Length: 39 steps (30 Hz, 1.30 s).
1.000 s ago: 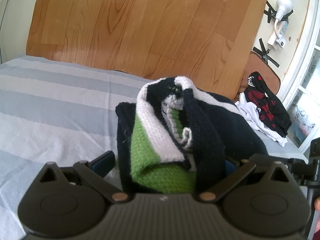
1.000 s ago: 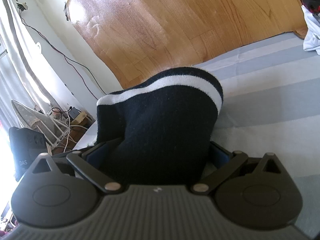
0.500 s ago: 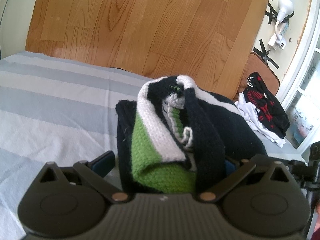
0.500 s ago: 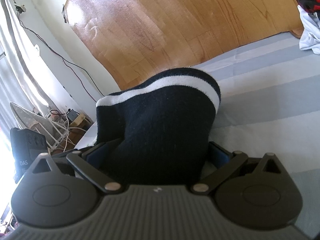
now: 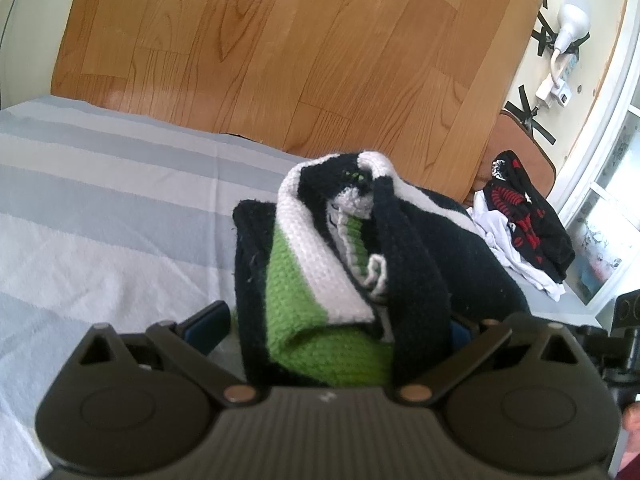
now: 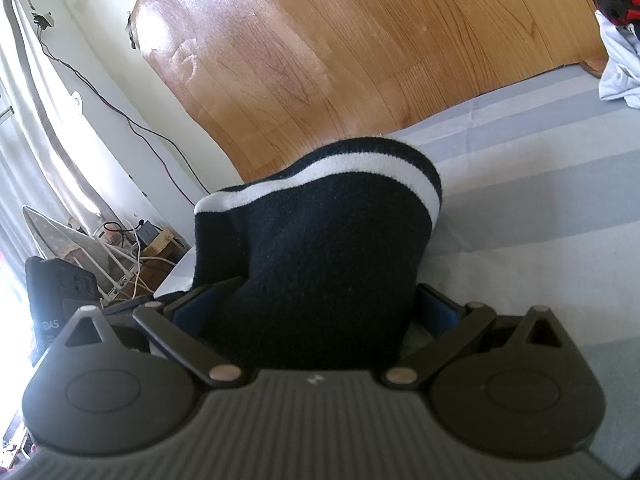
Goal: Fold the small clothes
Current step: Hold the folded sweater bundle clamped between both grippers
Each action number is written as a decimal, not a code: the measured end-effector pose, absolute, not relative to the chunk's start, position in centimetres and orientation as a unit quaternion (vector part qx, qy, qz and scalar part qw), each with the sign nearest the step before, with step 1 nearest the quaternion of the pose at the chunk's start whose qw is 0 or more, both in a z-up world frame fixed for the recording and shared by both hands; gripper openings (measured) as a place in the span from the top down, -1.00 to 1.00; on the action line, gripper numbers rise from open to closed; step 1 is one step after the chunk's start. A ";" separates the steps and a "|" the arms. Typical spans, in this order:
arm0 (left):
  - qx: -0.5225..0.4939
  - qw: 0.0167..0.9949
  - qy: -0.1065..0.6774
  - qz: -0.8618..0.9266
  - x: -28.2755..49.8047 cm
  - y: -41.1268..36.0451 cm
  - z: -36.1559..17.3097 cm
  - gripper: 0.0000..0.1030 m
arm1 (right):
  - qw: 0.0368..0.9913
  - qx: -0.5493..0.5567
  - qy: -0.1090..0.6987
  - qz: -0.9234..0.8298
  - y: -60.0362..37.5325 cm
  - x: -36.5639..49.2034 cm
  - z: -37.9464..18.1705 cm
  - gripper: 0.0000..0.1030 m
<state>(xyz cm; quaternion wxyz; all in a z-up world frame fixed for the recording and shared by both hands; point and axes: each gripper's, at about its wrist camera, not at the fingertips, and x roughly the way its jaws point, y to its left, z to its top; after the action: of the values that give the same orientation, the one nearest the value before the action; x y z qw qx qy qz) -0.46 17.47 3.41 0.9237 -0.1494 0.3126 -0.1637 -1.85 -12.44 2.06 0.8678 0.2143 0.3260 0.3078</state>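
A black knitted garment with white and green bands (image 5: 344, 276) is bunched up between the fingers of the left gripper (image 5: 332, 328), which pinches it, the folds rising in a heap above the bed's grey-and-white striped cover (image 5: 120, 216). In the right wrist view the same black knit, here showing one white stripe (image 6: 320, 248), drapes over the right gripper (image 6: 316, 312), whose blue-padded fingers (image 6: 434, 312) press in on it from both sides. Beyond the garment, at the far right of the bed, lies a pile of other clothes: a black piece with red pattern on top of white fabric (image 5: 524, 228). A wood-grain panel (image 5: 280, 48) stands along the far edge of the bed. A white lamp (image 5: 568, 28) is taped to the wall. Left of the bed, cables and a folded ironing board (image 6: 60, 236) sit on the floor.
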 end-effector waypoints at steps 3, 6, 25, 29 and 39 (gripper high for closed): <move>-0.153 0.924 0.311 -0.164 -0.5 17.6 3.3 -1.00 | 0.866 0.218 0.324 0.312 -12.6 -1.9 2.0 -1.00; -0.155 0.924 0.310 -0.164 -0.6 17.6 3.3 -1.00 | 0.865 0.223 0.322 0.314 -12.8 -1.9 2.0 -1.00; -0.162 0.926 0.303 -0.154 -1.3 17.6 3.2 -1.00 | 0.859 0.234 0.322 0.322 -13.3 -2.1 2.0 -1.00; -0.160 0.928 0.302 -0.148 -1.4 17.5 3.2 -1.00 | 0.858 0.238 0.322 0.321 -13.5 -2.2 2.1 -1.00; -0.160 0.929 0.302 -0.145 -1.5 17.5 3.3 -1.00 | 0.863 0.236 0.322 0.310 -13.4 -2.5 2.1 -1.00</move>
<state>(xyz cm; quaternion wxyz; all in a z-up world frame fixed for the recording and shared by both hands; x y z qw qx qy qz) -1.52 17.47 3.28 0.9287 -0.1602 0.3016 -0.1446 -2.47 -13.44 2.12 0.8628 0.2359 0.3222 0.3101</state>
